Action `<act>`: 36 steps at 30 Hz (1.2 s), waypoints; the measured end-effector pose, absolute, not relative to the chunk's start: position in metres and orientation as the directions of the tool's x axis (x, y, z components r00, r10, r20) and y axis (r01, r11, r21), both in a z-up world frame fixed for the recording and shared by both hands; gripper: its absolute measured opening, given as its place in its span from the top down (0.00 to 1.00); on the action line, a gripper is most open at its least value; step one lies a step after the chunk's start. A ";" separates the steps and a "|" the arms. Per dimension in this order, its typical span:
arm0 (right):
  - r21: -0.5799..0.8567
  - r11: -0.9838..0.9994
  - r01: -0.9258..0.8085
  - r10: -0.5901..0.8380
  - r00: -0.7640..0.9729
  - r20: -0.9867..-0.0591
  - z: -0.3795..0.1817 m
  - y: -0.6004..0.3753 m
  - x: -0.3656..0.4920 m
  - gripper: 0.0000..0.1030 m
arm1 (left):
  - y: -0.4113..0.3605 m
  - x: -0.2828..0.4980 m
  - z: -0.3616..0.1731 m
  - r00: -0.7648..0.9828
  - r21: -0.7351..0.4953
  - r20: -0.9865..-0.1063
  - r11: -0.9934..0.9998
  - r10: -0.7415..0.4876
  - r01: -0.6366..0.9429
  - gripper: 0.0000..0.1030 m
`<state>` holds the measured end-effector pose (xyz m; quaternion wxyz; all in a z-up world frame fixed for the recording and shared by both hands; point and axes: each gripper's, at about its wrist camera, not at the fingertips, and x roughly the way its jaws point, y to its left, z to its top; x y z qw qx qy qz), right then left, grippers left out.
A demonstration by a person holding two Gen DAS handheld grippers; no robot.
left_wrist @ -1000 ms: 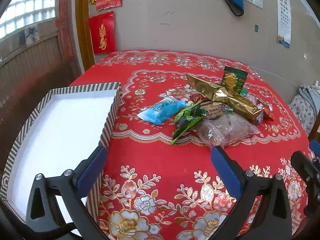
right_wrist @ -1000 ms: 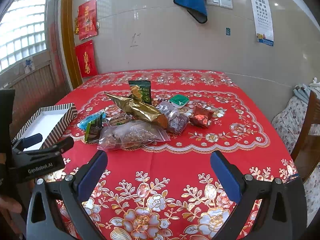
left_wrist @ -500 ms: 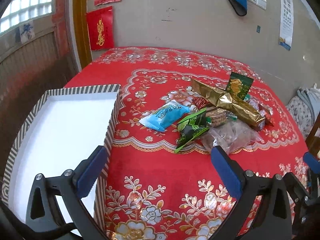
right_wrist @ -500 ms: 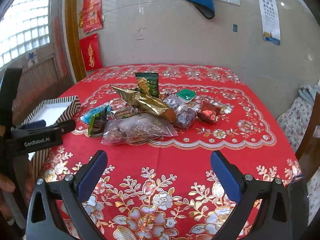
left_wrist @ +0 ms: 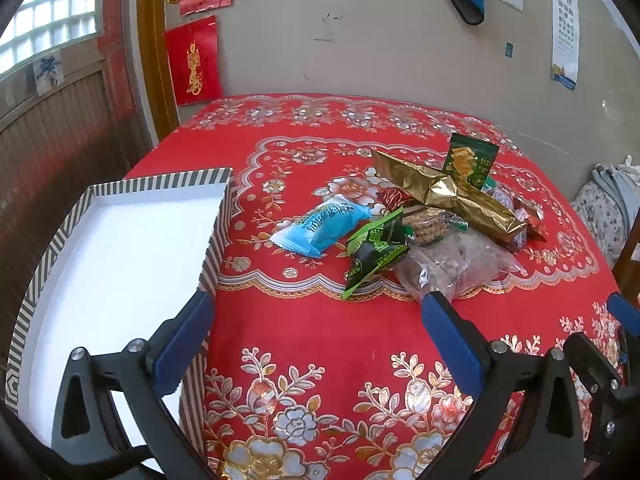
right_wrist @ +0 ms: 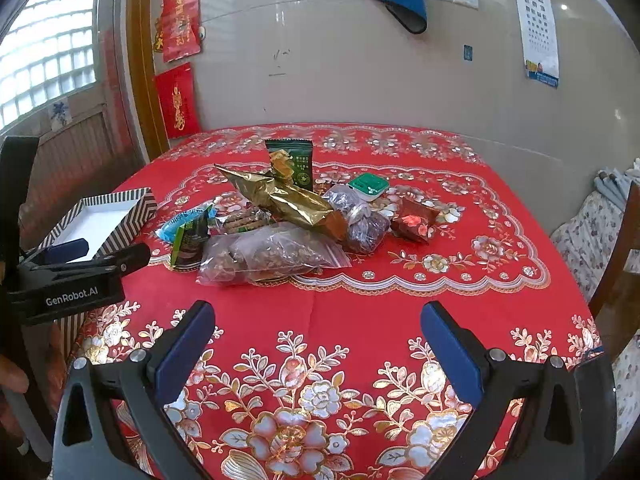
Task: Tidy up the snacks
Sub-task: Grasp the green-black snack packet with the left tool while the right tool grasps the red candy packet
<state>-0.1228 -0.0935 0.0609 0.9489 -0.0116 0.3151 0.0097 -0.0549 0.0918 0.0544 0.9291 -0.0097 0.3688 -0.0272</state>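
The one clearly legible text is "GenRobot.AI", printed in white on the black body of the left gripper (right_wrist: 76,254) as the right wrist view shows it. The eye chart (right_wrist: 538,20) on the wall carries rows of E-shaped test marks that shrink downward. The blue packet (left_wrist: 324,226) bears dark printed characters, and the red hanging (left_wrist: 194,60) gold ones, but neither can be made out.

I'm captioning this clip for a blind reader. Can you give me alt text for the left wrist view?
The open left gripper hovers empty over a red floral tablecloth, facing a pile of snack packets. An empty striped box with a white inside sits left of the pile, and the right gripper shows at the right edge.
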 end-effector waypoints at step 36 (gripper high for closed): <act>0.051 0.997 0.056 -0.014 0.804 -0.594 0.076 -0.144 -0.123 0.00 | 0.075 0.025 0.026 0.552 -0.245 -0.801 0.968 -0.232 0.052 0.56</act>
